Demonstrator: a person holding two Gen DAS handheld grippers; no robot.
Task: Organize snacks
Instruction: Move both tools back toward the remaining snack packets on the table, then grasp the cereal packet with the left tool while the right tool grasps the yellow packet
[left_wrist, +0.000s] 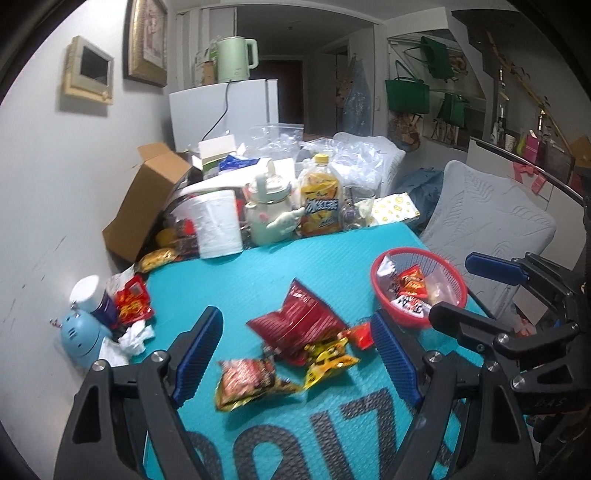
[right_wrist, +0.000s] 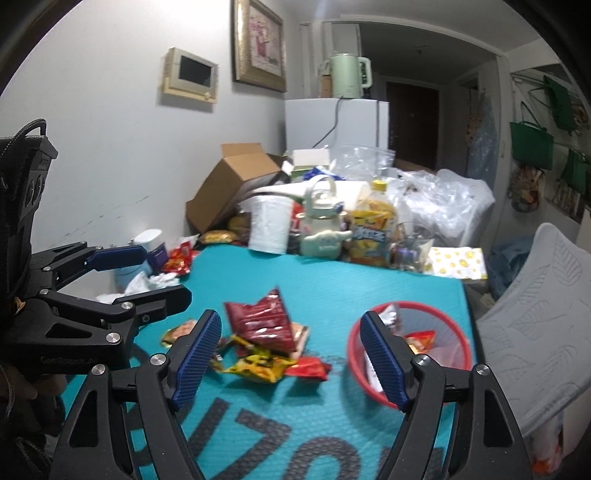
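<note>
Both jaws stand wide with nothing between them: the left hand-held gripper (left_wrist: 297, 354) hangs over the snack packets (left_wrist: 295, 347) piled mid-frame on the teal tabletop (left_wrist: 332, 251), and the right hand-held gripper (right_wrist: 291, 358) sits low beside the red basket (right_wrist: 458, 325) (already holding a few packets) at right.

Left wrist view: taken from behind the left gripper (left_wrist: 297, 354), angled down across a teal mat (left_wrist: 332, 258) toward a cluttered far wall; close to a red snack bag (left_wrist: 299, 321), with the right gripper (left_wrist: 476, 291) at right edge. Right wrist view: taken from behind the right gripper (right_wrist: 291, 358), same downward heading, set further right, nearer the red basket (right_wrist: 458, 321); left gripper (right_wrist: 147, 273) at left edge. Shared: mat, snack pile, basket, green kettle (right_wrist: 349, 75), white fridge (right_wrist: 336, 122).
</note>
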